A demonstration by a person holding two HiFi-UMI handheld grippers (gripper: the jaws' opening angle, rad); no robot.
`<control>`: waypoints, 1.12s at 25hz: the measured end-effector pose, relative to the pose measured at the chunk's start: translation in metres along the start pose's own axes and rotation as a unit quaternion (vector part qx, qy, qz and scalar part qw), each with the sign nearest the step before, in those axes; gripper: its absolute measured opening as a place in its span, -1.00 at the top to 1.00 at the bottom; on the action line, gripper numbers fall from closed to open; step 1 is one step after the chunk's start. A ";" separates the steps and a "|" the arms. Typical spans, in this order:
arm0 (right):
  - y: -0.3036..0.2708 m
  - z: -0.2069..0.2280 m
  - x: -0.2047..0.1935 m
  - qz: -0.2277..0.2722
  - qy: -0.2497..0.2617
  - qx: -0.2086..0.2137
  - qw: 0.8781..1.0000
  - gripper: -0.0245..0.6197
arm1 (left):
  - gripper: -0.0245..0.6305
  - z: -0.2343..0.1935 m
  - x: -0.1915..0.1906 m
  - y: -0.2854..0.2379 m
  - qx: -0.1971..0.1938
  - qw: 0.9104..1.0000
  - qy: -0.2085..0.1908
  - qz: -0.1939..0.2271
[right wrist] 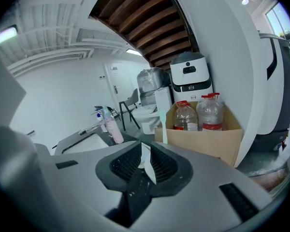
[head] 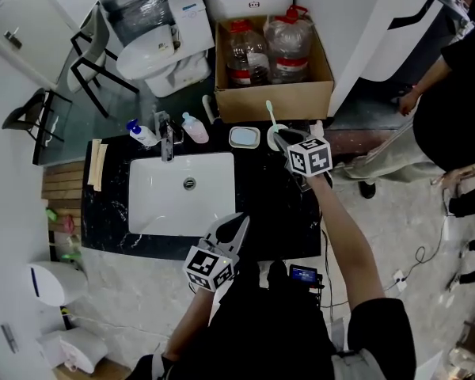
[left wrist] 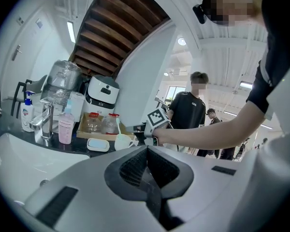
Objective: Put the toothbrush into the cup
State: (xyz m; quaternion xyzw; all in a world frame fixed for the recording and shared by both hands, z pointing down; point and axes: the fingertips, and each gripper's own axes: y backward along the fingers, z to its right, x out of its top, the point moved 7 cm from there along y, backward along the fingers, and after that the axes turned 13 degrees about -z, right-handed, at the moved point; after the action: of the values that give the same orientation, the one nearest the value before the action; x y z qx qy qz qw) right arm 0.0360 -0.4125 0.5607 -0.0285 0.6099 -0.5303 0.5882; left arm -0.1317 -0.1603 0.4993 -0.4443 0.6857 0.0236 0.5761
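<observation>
Two grippers: L gripper [head: 239,226] jaws together, empty; R gripper [head: 285,142] clamped on cup [left wrist: 122,141] w/ toothbrush [head: 270,111] standing inside.

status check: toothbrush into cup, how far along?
Done, by the look of it: the toothbrush stands upright in the cup on the counter. In hand: the right gripper is shut on a thin white edge, apparently the cup's rim or handle. The left gripper is shut and empty, away from the cup. Left: probably just releasing the cup and backing off.
</observation>
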 end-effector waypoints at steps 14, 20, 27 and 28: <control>0.118 -0.099 -0.112 0.062 -0.050 0.057 0.995 0.76 | 0.91 0.018 -0.040 0.020 0.010 1.000 0.015 -0.020; 0.159 -0.142 -0.158 0.065 -0.064 0.069 0.993 0.78 | 0.91 0.028 -0.046 0.029 0.012 1.000 0.012 -0.012; 0.188 -0.177 -0.173 0.081 -0.044 0.076 0.993 0.84 | 0.90 0.046 -0.049 0.032 -0.001 1.000 -0.001 -0.011; 0.191 -0.181 -0.174 0.084 -0.042 0.077 0.993 0.84 | 0.91 0.048 -0.049 0.032 -0.003 1.000 -0.002 -0.011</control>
State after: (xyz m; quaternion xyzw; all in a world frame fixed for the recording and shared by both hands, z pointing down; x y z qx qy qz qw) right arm 0.0664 -0.1034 0.5043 0.0461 0.5422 -0.5231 0.6560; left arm -0.1180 -0.0863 0.5070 -0.4533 0.6797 0.0198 0.5763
